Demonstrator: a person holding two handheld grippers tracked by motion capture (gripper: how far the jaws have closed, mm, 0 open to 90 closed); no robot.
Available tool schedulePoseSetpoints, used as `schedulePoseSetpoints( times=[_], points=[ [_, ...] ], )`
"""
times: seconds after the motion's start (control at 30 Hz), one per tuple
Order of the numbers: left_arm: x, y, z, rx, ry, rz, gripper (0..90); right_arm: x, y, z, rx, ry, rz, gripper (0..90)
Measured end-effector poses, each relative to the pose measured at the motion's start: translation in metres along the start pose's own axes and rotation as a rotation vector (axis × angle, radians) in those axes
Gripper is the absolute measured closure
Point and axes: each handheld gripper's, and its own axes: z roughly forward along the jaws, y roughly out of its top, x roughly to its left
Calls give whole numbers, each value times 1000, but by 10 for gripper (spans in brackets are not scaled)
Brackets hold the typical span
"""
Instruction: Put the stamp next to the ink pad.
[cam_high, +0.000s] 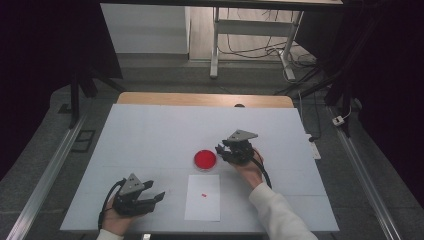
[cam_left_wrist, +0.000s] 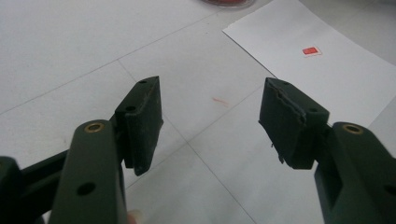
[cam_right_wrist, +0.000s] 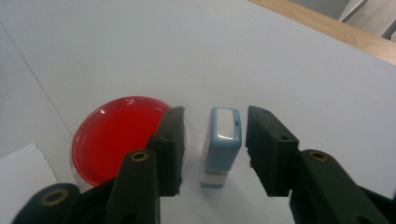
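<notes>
On the tabletop (cam_high: 150, 135), the dish (cam_high: 205, 159) is the landmark. The sheet (cam_high: 202, 197) lies just before it, with a small mark (cam_high: 204, 194) on it. The stamp (cam_right_wrist: 222, 144) stands just right of the dish, between the right claw's (cam_right_wrist: 212, 149) jaws, untouched.

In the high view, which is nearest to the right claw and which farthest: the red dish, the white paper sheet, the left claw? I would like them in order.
Measured from the right claw:
1. Red dish: right beside it, on its left.
2. White paper sheet: below the dish, toward the person.
3. Left claw: farthest, at the table's lower left.
</notes>
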Motion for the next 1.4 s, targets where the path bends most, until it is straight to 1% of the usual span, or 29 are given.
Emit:
schedulePoseSetpoints(
  times=[0.13,0.23,0.53,0.73,0.9,0.97,1.03,1.27,1.4],
  points=[
    [0,0,0,-2,0,-3,389,0,0,-2,-20,6,8,481],
    [1,0,-1,-5,2,-5,389,1,0,-5,-23,7,2,463],
    [0,0,0,-1,3,0,384,5,1,-16,-47,13,-16,438],
    [1,0,0,-4,7,0,384,9,-1,-28,-55,12,-30,429],
    [3,0,0,-9,12,-3,384,11,-13,-42,-38,11,-53,428],
    [3,0,-1,-11,13,-2,384,11,-18,-48,-44,14,-48,430],
    [4,-1,-1,-13,13,-5,384,11,-23,-54,-39,19,-46,430],
    [5,-1,-1,-12,7,-1,374,14,-43,-75,-41,26,-65,436],
    [6,-1,-1,-10,6,-1,365,14,-55,-89,-44,32,-62,436]
  ],
)
